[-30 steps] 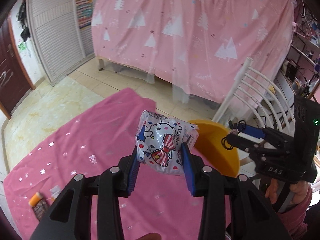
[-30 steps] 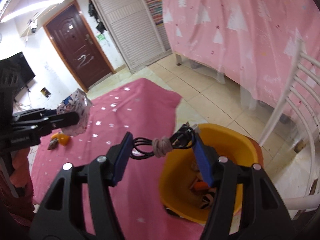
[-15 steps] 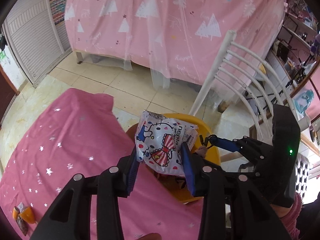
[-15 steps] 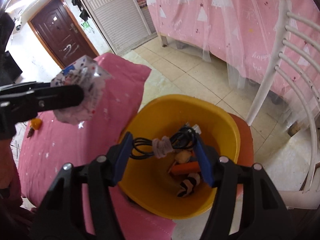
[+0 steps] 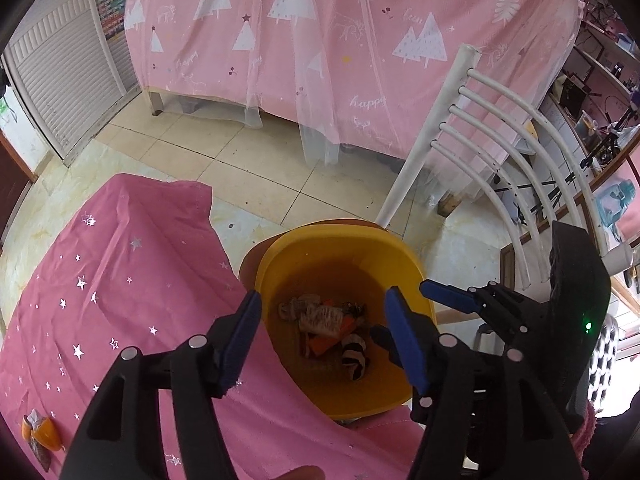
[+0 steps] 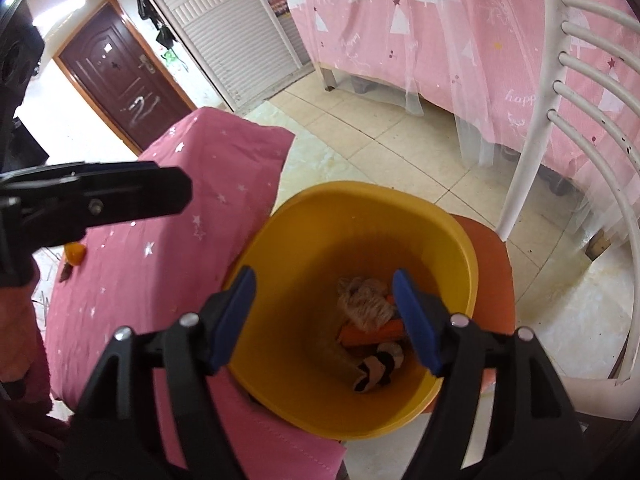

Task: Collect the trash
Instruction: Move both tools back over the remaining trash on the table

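Note:
A yellow bin point(image 5: 340, 248) stands on an orange chair seat beside the pink-covered table; it also shows in the right wrist view point(image 6: 400, 208). Several pieces of trash point(image 5: 324, 320) lie at its bottom, among them a striped piece point(image 6: 376, 368) and an orange piece point(image 6: 372, 332). My left gripper point(image 5: 324, 324) is open and empty above the bin. My right gripper point(image 6: 324, 308) is open and empty above the bin too. It shows at the right of the left wrist view point(image 5: 452, 296). An orange peel point(image 5: 40, 434) with a wrapper lies on the table at far left.
The pink star-print tablecloth point(image 5: 112, 288) covers the table left of the bin. A white slatted chair back point(image 5: 480, 128) rises behind the bin. A pink curtain point(image 5: 340, 40) hangs beyond a tiled floor. A dark door point(image 6: 120, 72) stands at the far left.
Both grippers have opened over the bin. The tissue pack has left my left gripper and the black cable bundle has left my right gripper. Both cameras now look down into the bin.

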Motion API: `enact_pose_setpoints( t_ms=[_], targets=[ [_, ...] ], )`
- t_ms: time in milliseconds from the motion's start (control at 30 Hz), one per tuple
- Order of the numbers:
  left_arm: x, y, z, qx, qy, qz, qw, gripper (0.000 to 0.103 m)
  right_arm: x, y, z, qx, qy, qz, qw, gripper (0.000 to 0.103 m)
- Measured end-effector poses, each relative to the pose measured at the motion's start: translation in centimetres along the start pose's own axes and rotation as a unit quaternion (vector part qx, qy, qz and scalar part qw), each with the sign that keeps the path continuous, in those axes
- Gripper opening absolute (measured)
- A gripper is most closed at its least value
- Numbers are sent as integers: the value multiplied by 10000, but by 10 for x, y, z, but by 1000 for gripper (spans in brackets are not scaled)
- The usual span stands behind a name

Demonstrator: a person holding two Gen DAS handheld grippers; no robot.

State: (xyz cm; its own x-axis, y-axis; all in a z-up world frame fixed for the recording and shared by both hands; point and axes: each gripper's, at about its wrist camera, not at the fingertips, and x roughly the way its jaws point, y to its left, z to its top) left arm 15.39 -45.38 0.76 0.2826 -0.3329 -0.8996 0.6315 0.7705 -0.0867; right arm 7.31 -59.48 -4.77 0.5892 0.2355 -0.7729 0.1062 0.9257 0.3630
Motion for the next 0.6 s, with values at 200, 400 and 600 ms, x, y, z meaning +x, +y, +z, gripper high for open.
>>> enact_pose_setpoints(
  t_ms=[200,400,600],
  targets=[
    [-19,13,-3,-185,-172,-45,9997,61,-14,11,2,-57,-167,19,9998,69],
    [-43,39,-15,-373,-373,-22,9986,65,-24,34,8,-283,-278,-46,9992,75],
    [-64,71,-27,-661,-553,10,9963,68,-29,65,15,-532,-394,-92,9978,75]
  ],
)
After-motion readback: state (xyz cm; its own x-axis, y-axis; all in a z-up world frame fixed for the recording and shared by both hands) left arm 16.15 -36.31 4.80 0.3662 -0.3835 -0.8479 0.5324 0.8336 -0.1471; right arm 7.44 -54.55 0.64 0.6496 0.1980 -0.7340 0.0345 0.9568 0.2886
